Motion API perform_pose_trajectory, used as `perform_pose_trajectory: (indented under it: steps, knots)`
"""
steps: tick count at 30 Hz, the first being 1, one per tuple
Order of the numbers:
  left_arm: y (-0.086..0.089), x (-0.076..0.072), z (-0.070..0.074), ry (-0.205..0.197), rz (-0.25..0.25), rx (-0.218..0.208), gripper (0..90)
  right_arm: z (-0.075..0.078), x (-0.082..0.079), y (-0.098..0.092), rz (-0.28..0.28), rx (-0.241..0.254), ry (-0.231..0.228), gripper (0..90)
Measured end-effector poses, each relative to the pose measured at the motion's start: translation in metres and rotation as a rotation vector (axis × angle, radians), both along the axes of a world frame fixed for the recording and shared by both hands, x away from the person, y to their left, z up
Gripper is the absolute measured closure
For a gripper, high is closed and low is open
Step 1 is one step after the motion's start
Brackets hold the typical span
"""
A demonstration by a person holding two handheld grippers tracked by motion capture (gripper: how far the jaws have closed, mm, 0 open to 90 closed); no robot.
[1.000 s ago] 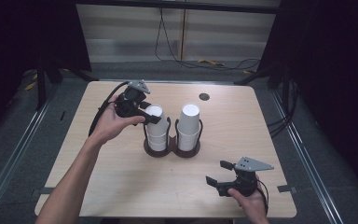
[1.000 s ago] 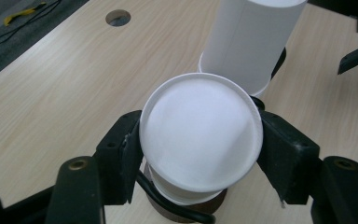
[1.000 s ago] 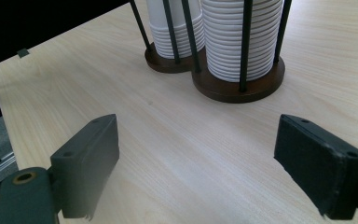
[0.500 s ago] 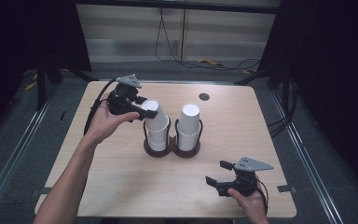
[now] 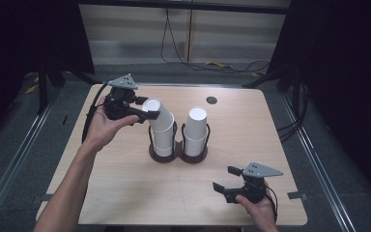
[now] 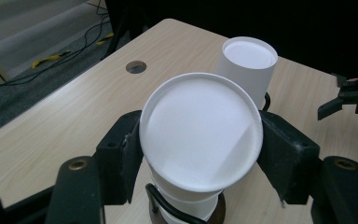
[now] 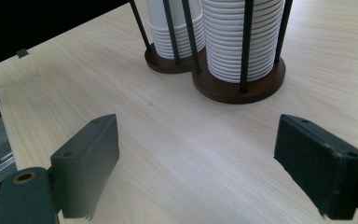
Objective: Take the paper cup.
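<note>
the left gripper [image 5: 142, 114] clamps the top cup [image 6: 200, 135] tilted off the holder's [image 5: 178, 153] left stack, a light, thin, crushable cup best pinched gently near its closed end, while the right gripper [image 5: 231, 182], near the holder, gapes wide.

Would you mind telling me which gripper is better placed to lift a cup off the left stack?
The left gripper. It is already closed on the top cup of that stack, tilting it. The right gripper sits open near the table's front edge, away from the holder.
</note>
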State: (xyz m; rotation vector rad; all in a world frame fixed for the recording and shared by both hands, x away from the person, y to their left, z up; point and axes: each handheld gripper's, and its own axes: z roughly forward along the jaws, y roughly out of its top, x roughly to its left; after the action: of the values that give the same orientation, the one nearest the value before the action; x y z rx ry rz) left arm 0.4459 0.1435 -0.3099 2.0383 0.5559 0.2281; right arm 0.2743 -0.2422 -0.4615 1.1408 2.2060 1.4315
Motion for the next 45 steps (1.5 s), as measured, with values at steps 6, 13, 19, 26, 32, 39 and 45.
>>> perform_pose_trajectory:
  steps: [6, 13, 19, 26, 32, 39, 45]
  knots:
    - [0.011, -0.005, 0.002, -0.022, 0.006, -0.060, 35.8, 0.000, 0.000, 0.001, -0.004, 0.002, -0.004, 13.8]
    - [0.020, -0.015, 0.001, -0.047, 0.002, -0.113, 35.7, 0.002, 0.000, 0.002, -0.001, 0.006, -0.011, 13.8]
    - [0.027, -0.026, 0.000, -0.060, -0.007, -0.141, 35.7, 0.005, -0.001, 0.006, 0.001, 0.014, -0.020, 13.9]
    - [0.031, -0.039, -0.007, -0.086, -0.024, -0.167, 35.7, 0.014, -0.001, 0.015, 0.030, 0.018, -0.050, 13.8]
    - [0.029, -0.049, -0.014, -0.100, -0.049, -0.178, 35.6, 0.019, 0.001, 0.026, 0.065, 0.012, -0.055, 13.8]
    - [0.021, -0.057, -0.028, -0.087, -0.082, -0.182, 35.5, 0.028, 0.007, 0.037, 0.094, 0.021, -0.082, 13.9]
    - [0.017, -0.062, -0.036, -0.070, -0.108, -0.186, 35.5, 0.031, 0.012, 0.047, 0.117, 0.024, -0.099, 14.0]
